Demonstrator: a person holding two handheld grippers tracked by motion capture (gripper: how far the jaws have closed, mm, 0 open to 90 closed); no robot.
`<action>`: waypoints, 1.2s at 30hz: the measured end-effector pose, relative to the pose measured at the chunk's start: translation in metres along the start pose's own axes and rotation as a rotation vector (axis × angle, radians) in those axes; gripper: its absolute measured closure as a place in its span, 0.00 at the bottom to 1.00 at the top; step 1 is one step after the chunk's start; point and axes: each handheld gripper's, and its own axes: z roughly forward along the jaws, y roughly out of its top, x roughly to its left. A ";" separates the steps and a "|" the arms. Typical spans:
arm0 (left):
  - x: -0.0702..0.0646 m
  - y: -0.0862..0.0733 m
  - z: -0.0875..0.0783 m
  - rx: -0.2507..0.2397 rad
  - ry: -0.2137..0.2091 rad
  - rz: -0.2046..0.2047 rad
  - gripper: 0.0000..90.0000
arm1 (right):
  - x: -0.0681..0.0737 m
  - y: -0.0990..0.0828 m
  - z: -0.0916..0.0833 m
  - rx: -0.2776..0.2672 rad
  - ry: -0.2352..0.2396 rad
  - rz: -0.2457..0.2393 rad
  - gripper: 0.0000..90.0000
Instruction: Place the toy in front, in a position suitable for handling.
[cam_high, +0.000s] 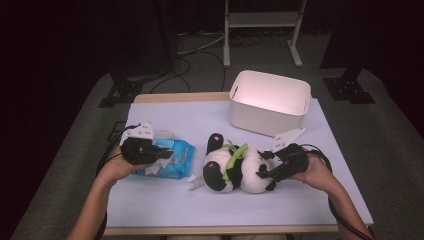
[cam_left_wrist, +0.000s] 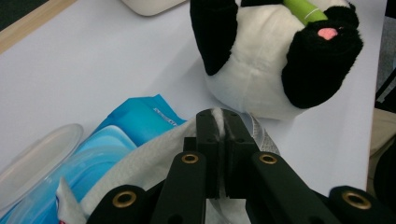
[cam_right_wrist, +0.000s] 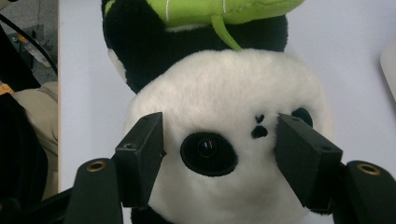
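At about nine o'clock on the table (cam_high: 165, 210), the left gripper (cam_left_wrist: 223, 122) has its jaws pressed together on a white wet wipe (cam_left_wrist: 140, 163), which trails out of the blue wet-wipe pack (cam_high: 172, 159). The pack's clear flip lid (cam_left_wrist: 35, 154) stands open beside it. White print runs along the pack's edge in the left gripper view, too small and skewed to read (no brand can be made out).

At the table's centre lies the plush panda (cam_high: 235, 167), on its side with a green bamboo sprig (cam_high: 234, 157) across its body. From about three o'clock the right gripper (cam_right_wrist: 219, 154) has its jaws spread to either side of the panda's white head; they sit against the fur, but whether they truly squeeze it I cannot tell. A white storage bin (cam_high: 269, 102) stands at about one o'clock, apart from both hands.

The step in hand looks like drawing a wipe free while the toy is steadied. Next, the wipe likely needs a clean pull clear of the pack, then carrying across to the panda without dragging the pack along.
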 end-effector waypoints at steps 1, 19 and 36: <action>0.000 0.003 0.000 0.001 -0.010 0.005 0.97 | 0.000 0.000 0.000 0.000 0.000 0.000 0.37; -0.012 0.045 0.004 -0.029 -0.081 0.071 0.97 | -0.001 0.000 0.000 -0.004 -0.001 0.001 0.37; -0.031 0.088 0.025 -0.028 -0.165 0.154 0.97 | -0.001 0.001 -0.020 0.000 -0.021 0.012 0.39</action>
